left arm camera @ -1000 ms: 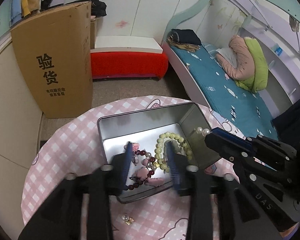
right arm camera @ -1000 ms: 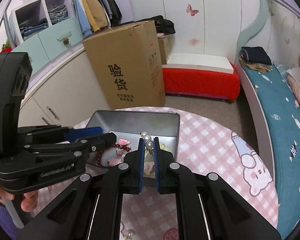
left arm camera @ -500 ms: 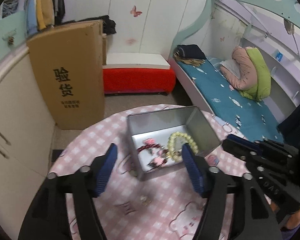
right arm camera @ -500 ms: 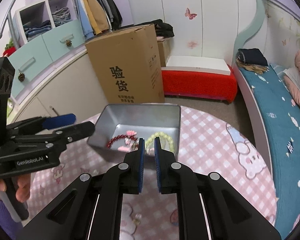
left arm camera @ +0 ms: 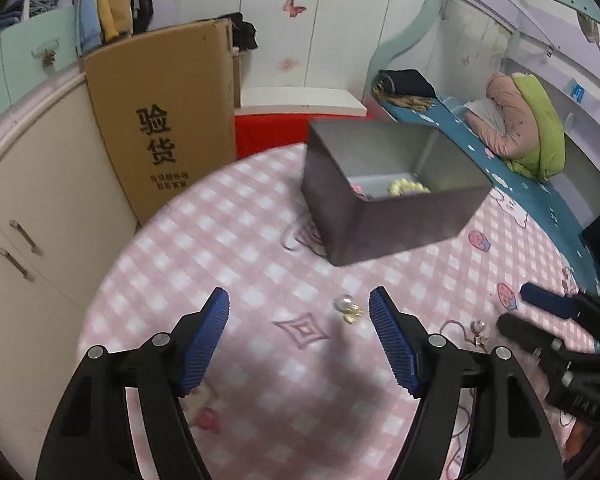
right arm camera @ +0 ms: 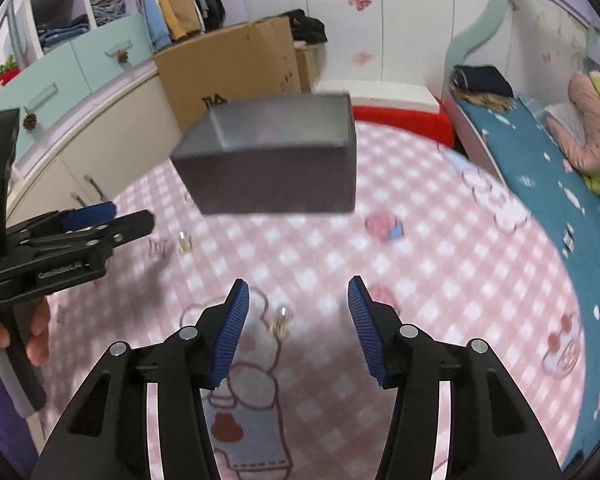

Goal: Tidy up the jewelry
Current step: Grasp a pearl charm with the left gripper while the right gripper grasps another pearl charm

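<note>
A grey metal tin [left arm camera: 384,208] stands on the pink checked table; a pale green bead bracelet [left arm camera: 407,188] and a bit of pink show inside it. The tin shows in the right wrist view [right arm camera: 272,168] too. My left gripper [left arm camera: 298,316] is open, low over the table, with a pearl earring [left arm camera: 349,307] between its fingers. A second earring [left arm camera: 479,332] lies to its right. My right gripper [right arm camera: 296,304] is open with that earring [right arm camera: 281,323] between its fingers. The first earring [right arm camera: 185,242] lies by the left gripper's tips.
A tall cardboard box [left arm camera: 168,120] stands behind the round table [left arm camera: 220,240], beside cream cabinets [left arm camera: 28,208]. A bed [left arm camera: 520,148] with bedding runs along the right. A red bench [left arm camera: 268,132] stands behind the table.
Both grippers have pulled back from the tin and dropped low over the table. The right gripper has opened wide. The left has opened wider.
</note>
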Action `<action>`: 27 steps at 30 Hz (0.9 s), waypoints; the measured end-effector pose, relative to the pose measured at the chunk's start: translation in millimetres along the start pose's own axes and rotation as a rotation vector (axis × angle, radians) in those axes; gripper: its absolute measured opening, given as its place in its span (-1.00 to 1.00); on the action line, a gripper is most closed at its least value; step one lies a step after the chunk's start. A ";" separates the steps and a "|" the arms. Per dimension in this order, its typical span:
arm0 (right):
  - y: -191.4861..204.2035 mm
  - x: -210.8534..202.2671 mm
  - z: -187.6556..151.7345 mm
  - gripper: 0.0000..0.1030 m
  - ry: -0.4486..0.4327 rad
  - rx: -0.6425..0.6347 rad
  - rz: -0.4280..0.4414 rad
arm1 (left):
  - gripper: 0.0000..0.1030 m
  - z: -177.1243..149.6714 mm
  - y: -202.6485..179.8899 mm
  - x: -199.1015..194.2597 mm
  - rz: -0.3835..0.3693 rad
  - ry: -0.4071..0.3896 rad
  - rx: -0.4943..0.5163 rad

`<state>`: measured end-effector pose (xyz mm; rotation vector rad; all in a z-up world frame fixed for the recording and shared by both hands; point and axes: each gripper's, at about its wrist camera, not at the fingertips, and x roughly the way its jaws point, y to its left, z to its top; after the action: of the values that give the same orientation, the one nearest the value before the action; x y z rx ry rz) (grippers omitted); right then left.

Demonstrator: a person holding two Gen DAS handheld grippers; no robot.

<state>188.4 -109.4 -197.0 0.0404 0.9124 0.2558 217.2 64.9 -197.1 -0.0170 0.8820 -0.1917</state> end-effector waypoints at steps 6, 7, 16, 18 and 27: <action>1.4 7.4 -12.7 0.03 0.015 0.014 0.005 | 0.36 -4.6 -20.4 24.5 0.027 0.032 0.046; 0.6 7.5 -12.9 0.03 0.016 0.017 0.006 | 0.32 -4.7 -20.8 26.8 0.032 0.034 0.048; 1.4 12.2 -18.2 0.03 0.024 0.016 0.012 | -0.12 -4.4 -20.0 34.3 0.074 0.043 0.065; 3.9 13.2 -18.5 0.04 0.020 0.005 0.002 | -0.43 -4.1 -21.0 33.6 0.072 0.038 0.075; 14.1 18.1 -14.9 -0.06 0.016 -0.029 -0.014 | -0.82 -9.4 -17.4 22.2 -0.006 0.032 0.066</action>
<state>184.4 -92.6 -218.2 0.0053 0.9241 0.2561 221.0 44.5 -218.4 0.0450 0.9072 -0.2273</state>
